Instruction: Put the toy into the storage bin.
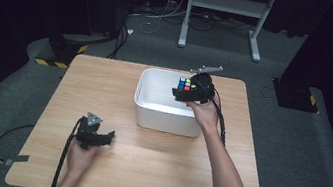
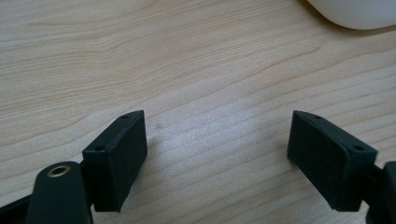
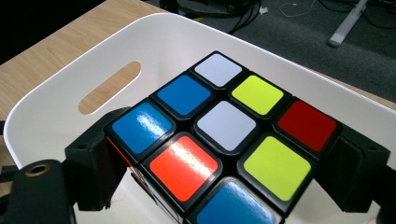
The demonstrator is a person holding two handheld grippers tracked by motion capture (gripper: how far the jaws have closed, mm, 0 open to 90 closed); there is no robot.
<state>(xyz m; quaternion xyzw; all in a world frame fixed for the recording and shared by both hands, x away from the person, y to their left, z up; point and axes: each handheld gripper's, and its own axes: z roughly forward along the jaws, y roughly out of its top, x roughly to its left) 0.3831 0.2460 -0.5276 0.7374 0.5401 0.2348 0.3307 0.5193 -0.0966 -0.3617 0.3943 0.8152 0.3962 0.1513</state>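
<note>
The right tongs [image 3: 224, 182] are clamped on a stickered plastic puzzle cube with black edges [image 3: 224, 135], one jaw pressed to each of two opposite side faces, and they hold it over the open white plastic tub with slot handles [image 1: 150, 116]. In the high view the cube [image 1: 185, 84] sits at about one o'clock from the middle of the pale wooden tabletop [image 1: 143, 165], just above the tub's far right corner. Whether it rests on anything inside the tub cannot be told.

As a judgement, the cube is light, rigid and hard, with glossy stickers that could slide a little under the pads. Its layers can twist, so a grip across flat opposite faces, centred on the middle row as here, seems safest; a hold on corners or one outer layer risks turning it. It looks sturdy enough for a short drop into the tub.

The cube has no long axis, all sides being equal. Its top face, showing blue, white, yellow, red and orange squares, points up and tilts slightly toward the right gripper's camera, with one corner aimed at the far tub wall.

The left tongs [image 2: 217, 154] stand wide open and empty, low over bare wood at about seven o'clock, well apart from the tub.
</note>
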